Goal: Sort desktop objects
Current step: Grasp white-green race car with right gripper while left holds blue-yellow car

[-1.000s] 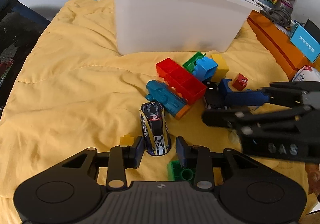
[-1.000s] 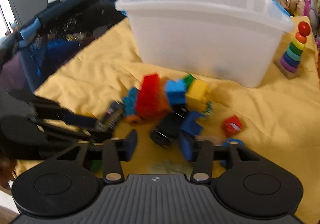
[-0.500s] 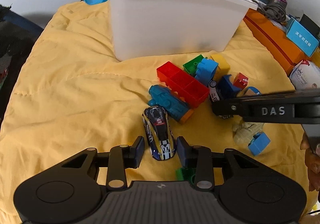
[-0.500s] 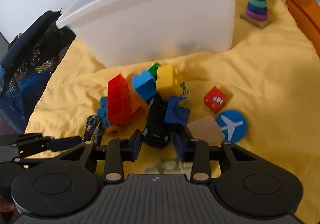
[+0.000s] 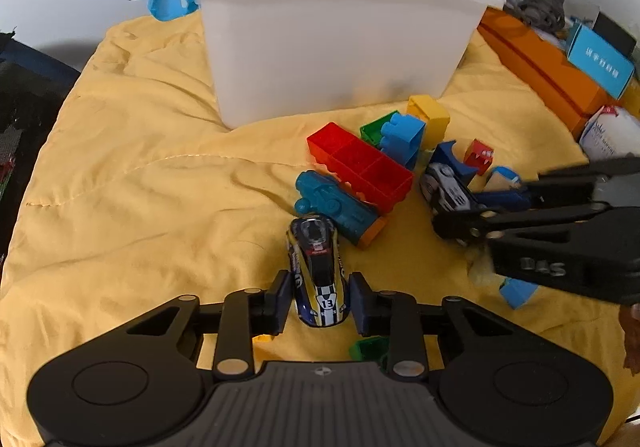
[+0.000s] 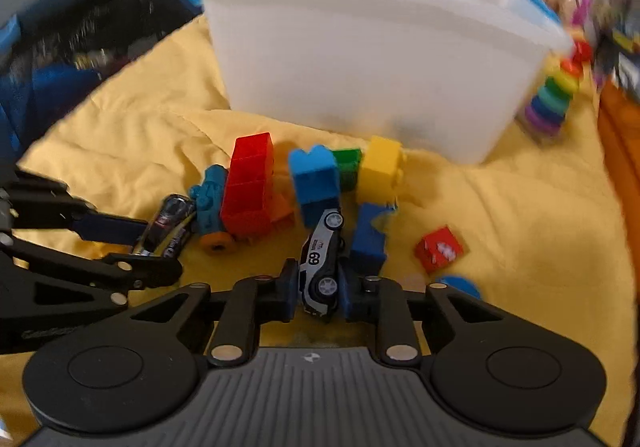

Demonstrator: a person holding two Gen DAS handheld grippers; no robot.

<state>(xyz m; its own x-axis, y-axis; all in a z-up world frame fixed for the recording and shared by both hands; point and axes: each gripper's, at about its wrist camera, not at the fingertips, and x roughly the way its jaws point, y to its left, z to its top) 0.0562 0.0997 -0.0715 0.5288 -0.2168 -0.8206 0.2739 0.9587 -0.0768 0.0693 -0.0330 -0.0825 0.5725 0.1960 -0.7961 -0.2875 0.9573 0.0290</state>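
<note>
Yellow cloth bears both cars; your right gripper has just closed on the white car; your left gripper, narrowing, flanks the striped car, contact unclear; bin next.

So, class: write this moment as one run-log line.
left gripper: closing round striped toy car | right gripper: just shut on white toy car | white bin: behind blocks

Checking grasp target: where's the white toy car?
Right wrist view, low centre: white toy car tipped on its side between the right gripper's jaws, beside the dark blue block.
</note>
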